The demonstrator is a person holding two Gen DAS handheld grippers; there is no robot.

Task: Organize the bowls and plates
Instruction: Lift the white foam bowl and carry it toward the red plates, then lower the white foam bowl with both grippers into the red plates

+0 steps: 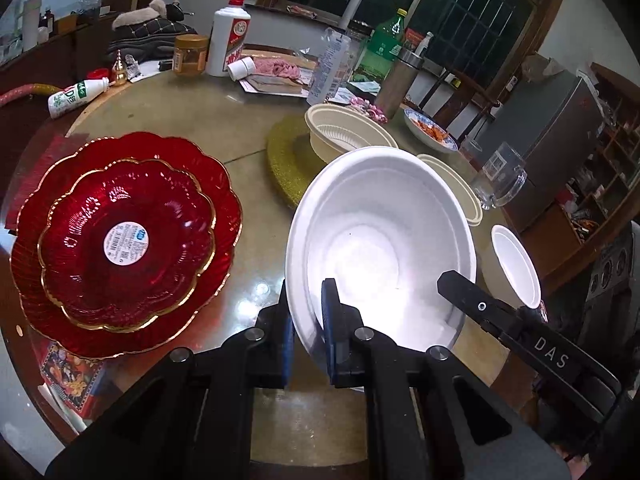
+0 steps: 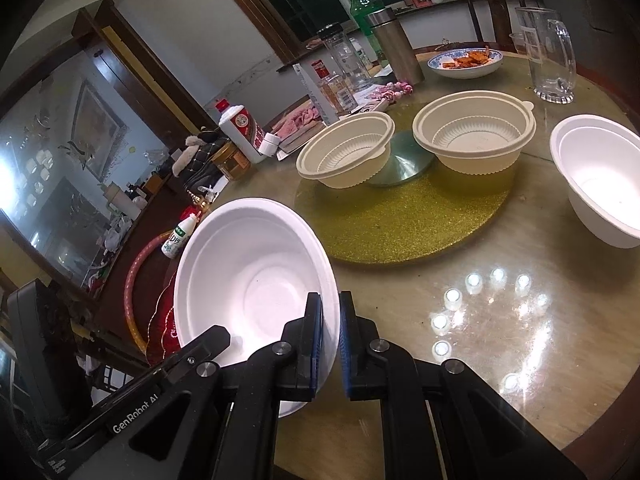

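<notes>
The round glass-topped tabletop [image 2: 520, 320] carries everything here. At its centre lies a round gold glitter turntable mat [image 2: 400, 220], and two cream ribbed plastic bowls [image 2: 344, 152] [image 2: 476, 136] stand upright on it, side by side and apart.

Toward the left edge of the tabletop, two scalloped red glass plates with gold rims sit stacked: the larger red plate [image 1: 216, 184] below, the smaller red plate [image 1: 128, 240] nested on it, with a round white sticker at its middle.

A large white foam bowl [image 1: 380, 248] is held tilted above the tabletop, between the red plates and the mat, its opening turned toward both cameras. The left tongs [image 1: 306, 320] are clenched on its rim at one side, one blue pad inside the wall and one outside. The right tongs [image 2: 330, 340] pinch the opposite side of the same rim in the same way.

A second white foam bowl [image 2: 600, 184] stands upright on the tabletop just off the mat, near a clear glass mug [image 2: 548, 52].

Beyond the mat rests a blue-and-white dish of orange food [image 2: 464, 62].
</notes>
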